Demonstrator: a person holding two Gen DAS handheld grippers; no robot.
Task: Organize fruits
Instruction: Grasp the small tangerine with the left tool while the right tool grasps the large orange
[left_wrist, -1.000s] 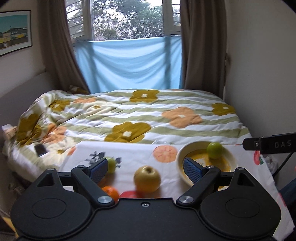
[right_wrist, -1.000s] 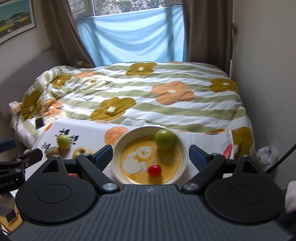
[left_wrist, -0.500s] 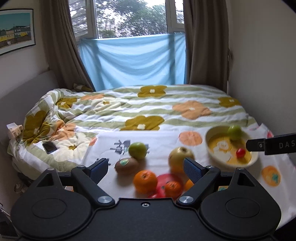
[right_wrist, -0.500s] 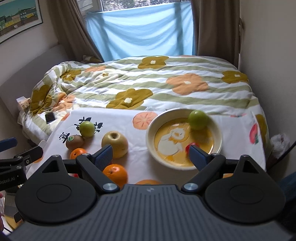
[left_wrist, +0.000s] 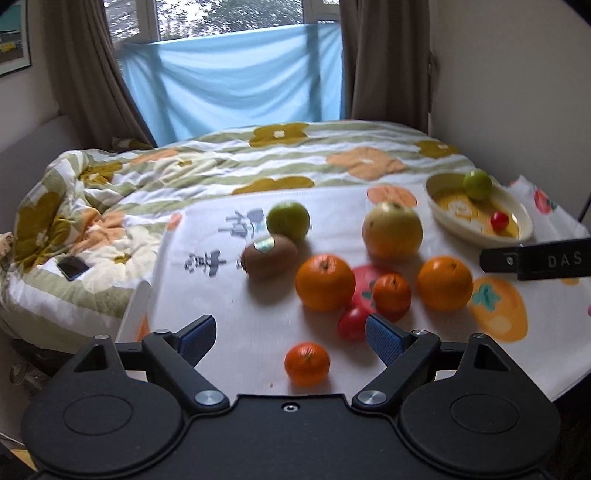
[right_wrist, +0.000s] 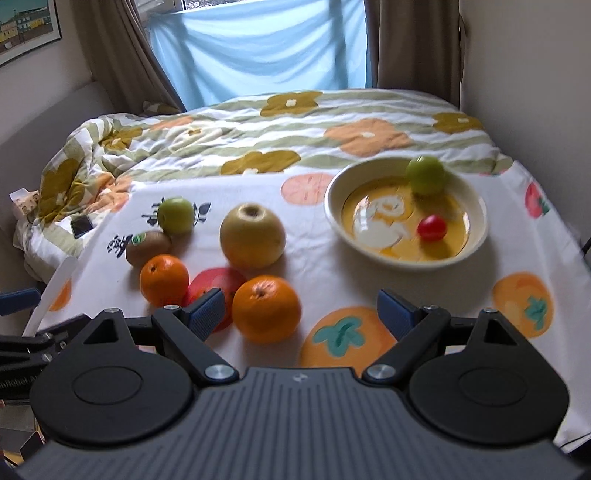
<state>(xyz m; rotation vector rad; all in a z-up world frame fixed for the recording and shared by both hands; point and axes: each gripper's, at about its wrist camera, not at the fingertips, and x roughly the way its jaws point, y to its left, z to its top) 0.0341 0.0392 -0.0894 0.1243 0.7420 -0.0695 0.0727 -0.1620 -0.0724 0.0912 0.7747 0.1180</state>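
Fruit lies on a white fruit-print tablecloth (right_wrist: 332, 273). A cream bowl (right_wrist: 476, 206) at the right holds a green fruit (right_wrist: 424, 174) and a small red tomato (right_wrist: 431, 227). Loose on the cloth are a yellow apple (right_wrist: 252, 235), a green apple (right_wrist: 176, 215), a kiwi (right_wrist: 147, 247) and two oranges (right_wrist: 266, 308) (right_wrist: 164, 280). In the left wrist view a small mandarin (left_wrist: 306, 363) lies nearest, just beyond my open, empty left gripper (left_wrist: 291, 334), with another mandarin (left_wrist: 391, 295) and a red tomato (left_wrist: 351, 323). My right gripper (right_wrist: 302, 314) is open and empty, the near orange between its fingertips.
A bed with a flowered quilt (right_wrist: 295, 125) lies behind the table. A phone (left_wrist: 72, 267) rests on the quilt at the left. A wall (right_wrist: 535, 74) stands close on the right. The table's left edge (left_wrist: 136, 306) and near right edge (right_wrist: 576, 435) are close.
Both grippers have drawn back and up from the table, so more loose fruit shows. The left view now includes the near mandarin and second orange. No fruit has been picked up.
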